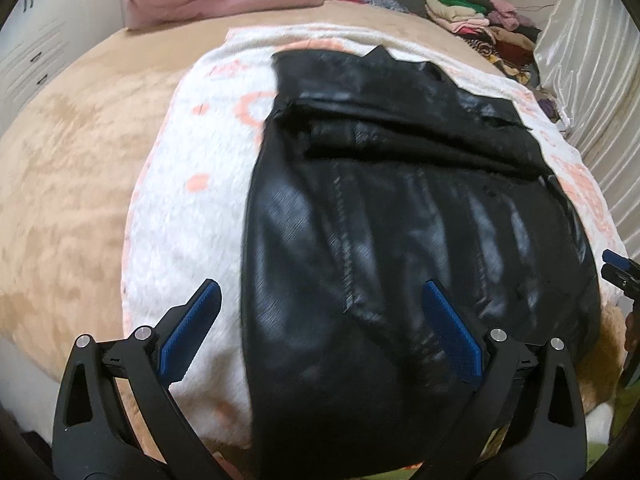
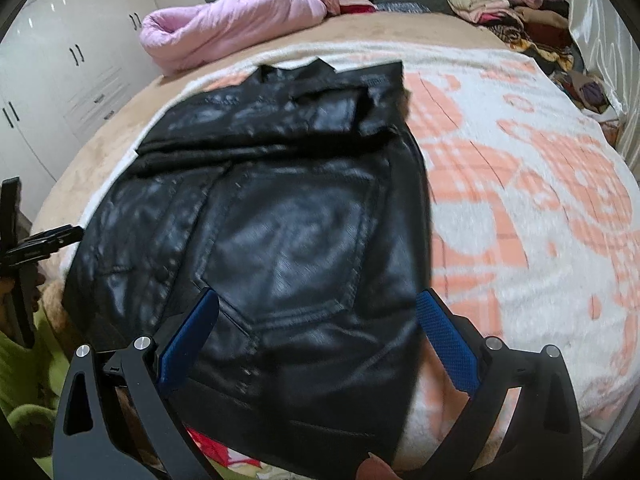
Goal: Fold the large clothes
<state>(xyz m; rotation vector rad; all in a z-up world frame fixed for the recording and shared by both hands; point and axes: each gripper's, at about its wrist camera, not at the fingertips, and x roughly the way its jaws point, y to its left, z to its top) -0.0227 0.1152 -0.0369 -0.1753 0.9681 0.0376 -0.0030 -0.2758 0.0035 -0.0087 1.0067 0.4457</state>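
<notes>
Jacket: black leather jacket (image 1: 400,220) is lying flat on the white-and-orange blanket (image 2: 520,200) covering the bed (image 1: 72,160).
Left gripper (image 1: 320,332): hovering wide apart, empty.
Right gripper (image 2: 320,336): hovering wide apart, empty.

We hold our left hand-held gripper (image 1: 320,332) with its jaws spread wide, blue-padded fingers (image 1: 192,332) angled outward and nothing between them. Our right hand-held gripper (image 2: 318,340) is likewise spread wide, its blue pads (image 2: 446,346) gripping nothing. Each one shows at the edge of the other's view, so the two sit side by side.
</notes>
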